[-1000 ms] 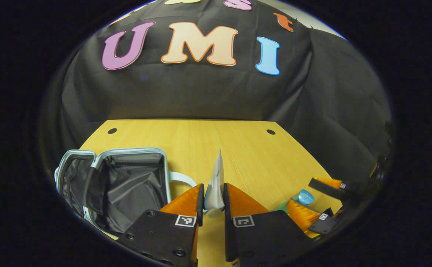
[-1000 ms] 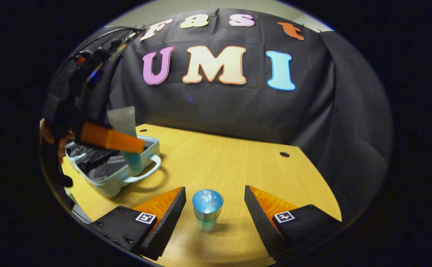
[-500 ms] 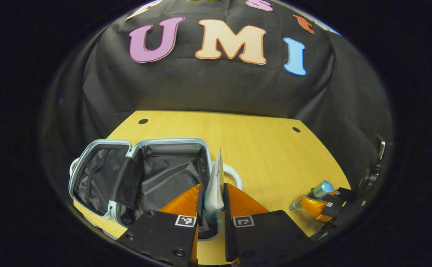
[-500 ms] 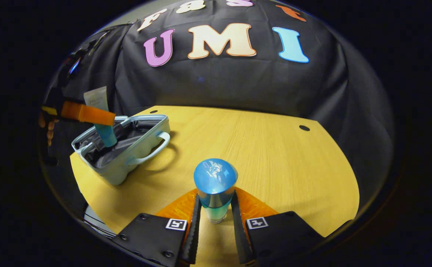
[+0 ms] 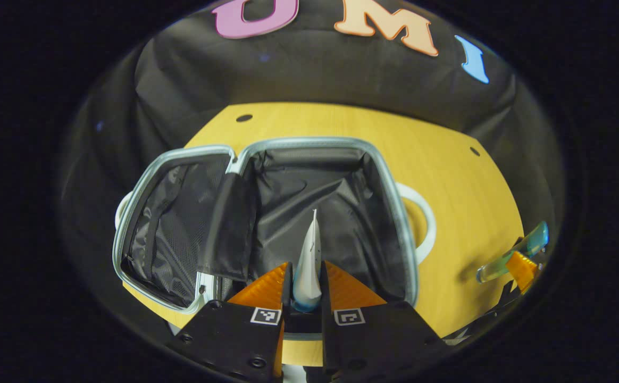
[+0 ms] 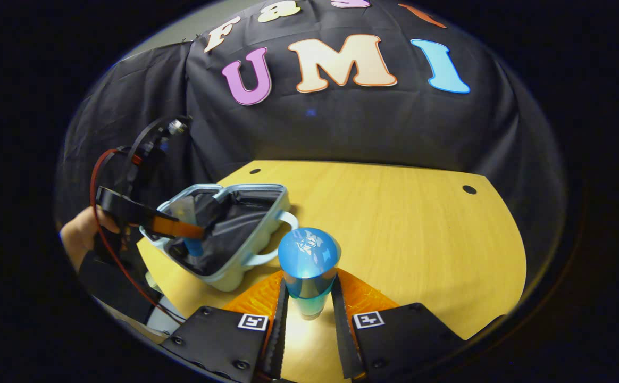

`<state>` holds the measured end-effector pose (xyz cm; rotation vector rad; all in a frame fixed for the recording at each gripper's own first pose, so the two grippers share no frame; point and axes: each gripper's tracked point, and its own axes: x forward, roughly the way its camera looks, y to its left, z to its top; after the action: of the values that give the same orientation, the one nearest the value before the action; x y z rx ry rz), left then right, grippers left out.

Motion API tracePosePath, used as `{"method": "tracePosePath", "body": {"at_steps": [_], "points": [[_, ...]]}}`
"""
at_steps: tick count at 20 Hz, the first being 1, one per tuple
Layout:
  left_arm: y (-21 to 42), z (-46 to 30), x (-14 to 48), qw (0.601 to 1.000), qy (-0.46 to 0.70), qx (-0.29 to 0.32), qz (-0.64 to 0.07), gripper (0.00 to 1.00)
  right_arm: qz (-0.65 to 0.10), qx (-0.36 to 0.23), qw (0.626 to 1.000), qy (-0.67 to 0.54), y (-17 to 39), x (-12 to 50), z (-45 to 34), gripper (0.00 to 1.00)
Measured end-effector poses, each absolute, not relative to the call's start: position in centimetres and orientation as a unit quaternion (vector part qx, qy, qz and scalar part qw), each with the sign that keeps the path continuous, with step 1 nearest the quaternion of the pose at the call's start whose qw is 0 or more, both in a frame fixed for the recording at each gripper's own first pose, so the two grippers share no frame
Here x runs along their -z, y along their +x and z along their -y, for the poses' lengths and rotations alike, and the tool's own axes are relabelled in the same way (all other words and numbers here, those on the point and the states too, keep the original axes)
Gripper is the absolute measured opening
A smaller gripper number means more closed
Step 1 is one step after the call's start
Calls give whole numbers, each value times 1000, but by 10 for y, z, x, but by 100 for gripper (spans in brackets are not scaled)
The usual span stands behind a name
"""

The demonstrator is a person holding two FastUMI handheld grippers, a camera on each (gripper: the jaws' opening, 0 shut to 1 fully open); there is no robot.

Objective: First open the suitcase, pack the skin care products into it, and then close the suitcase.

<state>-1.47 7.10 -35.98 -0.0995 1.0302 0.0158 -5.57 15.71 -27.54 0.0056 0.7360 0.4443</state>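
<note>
My left gripper (image 5: 305,287) clamps a tube (image 5: 308,266) over the open suitcase (image 5: 336,143); my right gripper (image 6: 308,308) clamps a bottle (image 6: 308,266) beside the suitcase.

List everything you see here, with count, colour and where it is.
suitcase: one, pale blue shell, dark lining, lying open on the table's left part.
tube: one, white with blue cap, held over the suitcase.
bottle: one, blue cap, clear greenish body, held above the table.
table: one, light wood.
left gripper: shut on the tube.
right gripper: shut on the bottle.
hand: one, holding the left gripper.
</note>
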Motion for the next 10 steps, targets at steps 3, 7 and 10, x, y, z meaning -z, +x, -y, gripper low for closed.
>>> {"method": "tracePosePath", "body": {"at_steps": [3,7,10], "points": [[-11,-75,377,857,-52,1,-513,22,-357,-233,904,20,-58,261,-195,43],[4,-79,392,852,-67,26,-519,22,-371,-245,895,39,-58,253,-237,43],[13,-82,399,850,-73,43,-520,23,-385,-246,888,52,-52,253,-266,43]]}}
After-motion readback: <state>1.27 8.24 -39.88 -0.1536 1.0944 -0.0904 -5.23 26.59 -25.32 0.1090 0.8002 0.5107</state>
